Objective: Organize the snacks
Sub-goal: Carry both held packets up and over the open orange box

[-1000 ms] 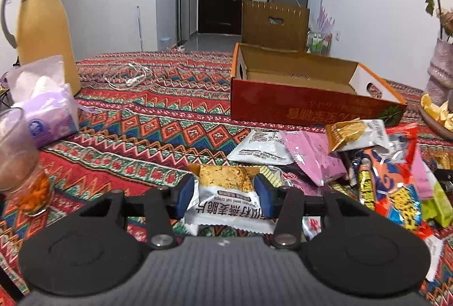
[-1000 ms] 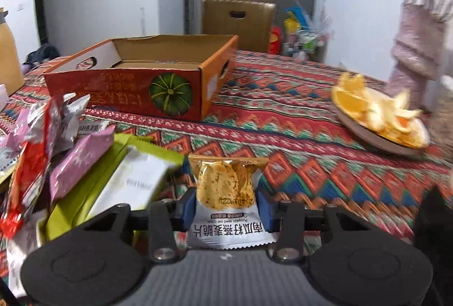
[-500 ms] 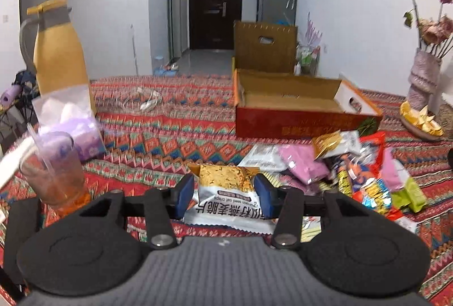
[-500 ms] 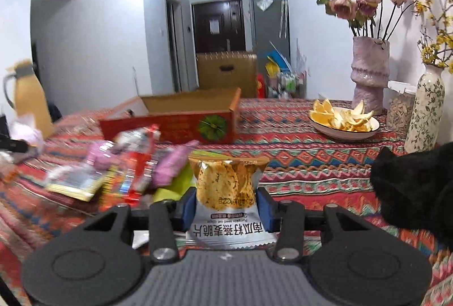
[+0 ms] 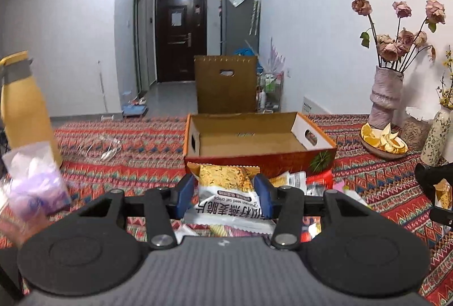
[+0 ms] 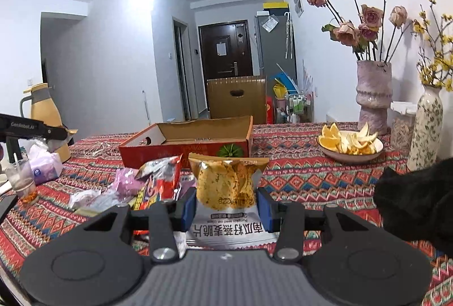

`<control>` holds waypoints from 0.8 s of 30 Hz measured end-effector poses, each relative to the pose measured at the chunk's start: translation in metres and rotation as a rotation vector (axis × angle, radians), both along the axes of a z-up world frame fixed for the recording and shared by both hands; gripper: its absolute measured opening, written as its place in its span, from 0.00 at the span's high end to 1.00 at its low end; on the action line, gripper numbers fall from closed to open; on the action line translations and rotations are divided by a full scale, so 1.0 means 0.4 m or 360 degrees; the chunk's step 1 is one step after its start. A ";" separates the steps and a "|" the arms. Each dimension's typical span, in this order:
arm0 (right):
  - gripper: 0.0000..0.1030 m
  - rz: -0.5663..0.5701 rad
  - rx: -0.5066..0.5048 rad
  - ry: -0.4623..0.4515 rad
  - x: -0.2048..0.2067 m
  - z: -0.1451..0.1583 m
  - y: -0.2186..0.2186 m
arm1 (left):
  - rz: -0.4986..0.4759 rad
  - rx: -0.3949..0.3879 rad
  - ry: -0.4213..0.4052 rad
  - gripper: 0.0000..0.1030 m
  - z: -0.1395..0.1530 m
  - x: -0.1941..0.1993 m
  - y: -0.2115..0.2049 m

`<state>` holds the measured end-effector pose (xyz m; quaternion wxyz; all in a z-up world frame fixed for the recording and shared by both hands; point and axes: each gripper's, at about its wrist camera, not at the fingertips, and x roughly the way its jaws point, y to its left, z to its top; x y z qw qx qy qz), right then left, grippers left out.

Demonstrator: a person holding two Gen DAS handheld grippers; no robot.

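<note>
My left gripper (image 5: 225, 194) is shut on a white and gold oat crisps packet (image 5: 226, 187), held above the table in front of the open red cardboard box (image 5: 254, 161). My right gripper (image 6: 226, 207) is shut on a second oat crisps packet (image 6: 226, 181) of the same kind, lifted above the snack pile (image 6: 153, 184). The red box (image 6: 184, 147) looks empty in both views. The pile of loose packets lies between the box and me, partly hidden behind my left gripper.
A yellow thermos (image 5: 19, 102) and a tissue pack (image 5: 34, 181) stand at the left. A plate of orange peel (image 6: 351, 143) and two vases (image 6: 373, 96) stand at the right. A plastic cup (image 6: 21, 178) stands at the left edge. A black furry shape (image 6: 419, 204) sits at the right.
Both grippers have risen from the table with their packets. The views now look from higher up, with the box and pile farther below.
</note>
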<state>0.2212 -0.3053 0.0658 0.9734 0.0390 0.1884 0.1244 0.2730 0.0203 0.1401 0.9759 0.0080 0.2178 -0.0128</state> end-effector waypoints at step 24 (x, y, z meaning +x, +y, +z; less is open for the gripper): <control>0.57 0.0155 -0.0181 -0.0061 0.573 0.138 0.111 | 0.0083 -0.0071 -0.0007 0.53 0.000 0.509 0.093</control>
